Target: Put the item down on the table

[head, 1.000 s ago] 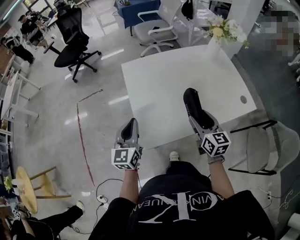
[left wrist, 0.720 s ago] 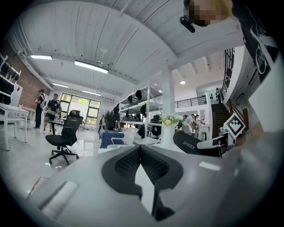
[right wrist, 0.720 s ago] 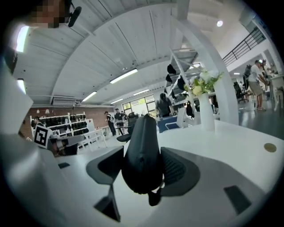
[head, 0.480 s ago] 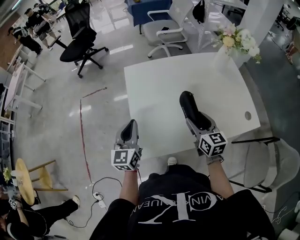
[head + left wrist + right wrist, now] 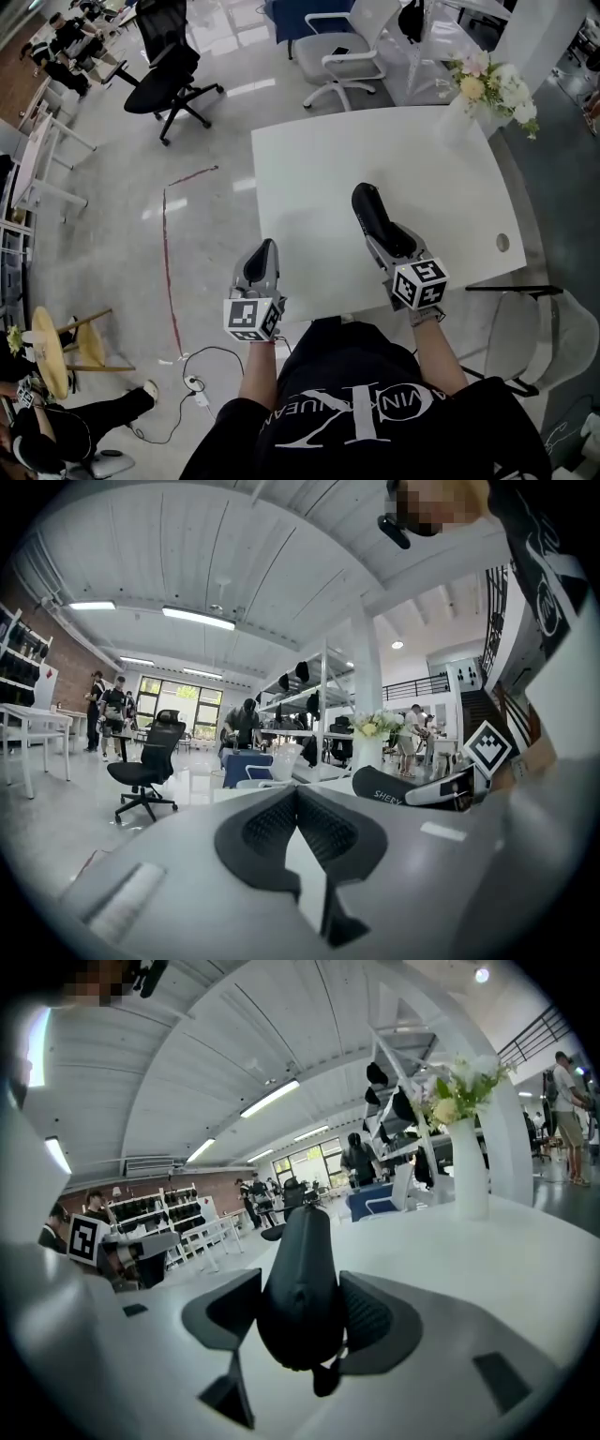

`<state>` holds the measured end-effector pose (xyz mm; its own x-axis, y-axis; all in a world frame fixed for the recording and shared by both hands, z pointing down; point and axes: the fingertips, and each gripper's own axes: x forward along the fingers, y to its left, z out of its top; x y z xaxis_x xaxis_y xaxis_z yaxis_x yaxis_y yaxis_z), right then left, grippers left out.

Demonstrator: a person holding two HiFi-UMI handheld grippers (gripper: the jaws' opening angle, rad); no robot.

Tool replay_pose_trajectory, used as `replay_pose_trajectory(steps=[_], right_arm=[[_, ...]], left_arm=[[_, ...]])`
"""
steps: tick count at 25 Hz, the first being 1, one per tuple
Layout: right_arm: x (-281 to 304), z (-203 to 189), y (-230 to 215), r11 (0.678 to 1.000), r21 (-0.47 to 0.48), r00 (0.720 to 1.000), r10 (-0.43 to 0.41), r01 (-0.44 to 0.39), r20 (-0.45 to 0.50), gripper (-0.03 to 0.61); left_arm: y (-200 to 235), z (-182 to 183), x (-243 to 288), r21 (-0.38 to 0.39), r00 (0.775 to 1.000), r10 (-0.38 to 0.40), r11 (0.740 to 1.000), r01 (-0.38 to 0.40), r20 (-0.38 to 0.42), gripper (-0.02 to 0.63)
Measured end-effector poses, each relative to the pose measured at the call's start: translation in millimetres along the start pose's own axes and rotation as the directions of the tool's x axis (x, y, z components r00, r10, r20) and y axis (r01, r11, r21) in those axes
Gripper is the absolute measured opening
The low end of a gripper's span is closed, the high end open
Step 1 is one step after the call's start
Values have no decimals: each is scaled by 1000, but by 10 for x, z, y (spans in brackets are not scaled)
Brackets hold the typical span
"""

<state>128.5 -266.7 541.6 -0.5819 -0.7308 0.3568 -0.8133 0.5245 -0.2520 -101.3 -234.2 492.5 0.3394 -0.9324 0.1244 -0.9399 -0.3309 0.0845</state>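
A black elongated item (image 5: 369,207) with white lettering is held over the white table (image 5: 319,159), pointing away from me. My right gripper (image 5: 386,234) is shut on its near end. In the right gripper view the item (image 5: 300,1269) fills the gap between the jaws of that gripper (image 5: 302,1314) and tilts upward. Whether it touches the table I cannot tell. My left gripper (image 5: 264,251) hangs at the table's near left edge, shut and empty. In the left gripper view this gripper (image 5: 298,819) has its jaws meeting, and the item (image 5: 389,786) shows at the right.
A white vase of flowers (image 5: 483,89) stands at the table's far right corner. A cable hole (image 5: 503,243) lies near the right edge. A grey chair (image 5: 553,328) is at the right, a black office chair (image 5: 173,66) and a grey one (image 5: 342,52) beyond the table.
The right gripper with the black item has drifted slightly left and further over the table. The left gripper has stayed where it was.
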Motion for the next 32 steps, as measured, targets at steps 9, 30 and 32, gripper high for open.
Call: replay_pose_trajectory(steps=[9,30,32], right_arm=[[305,-70,-78,999,27,996,-22,25,-83,265],[878,-212,-26,999,46,980,-15,24,-199,265],[908,-211,-8,999,49,979,-7,18,-202,265]], left_arm=[[143,-88,247,11,999,-41,999,41,-27,12],[387,-148,530,-13,996,-65,998,64,-67,11],[411,-144,530,-12,996,-62,998,61,-66,12]])
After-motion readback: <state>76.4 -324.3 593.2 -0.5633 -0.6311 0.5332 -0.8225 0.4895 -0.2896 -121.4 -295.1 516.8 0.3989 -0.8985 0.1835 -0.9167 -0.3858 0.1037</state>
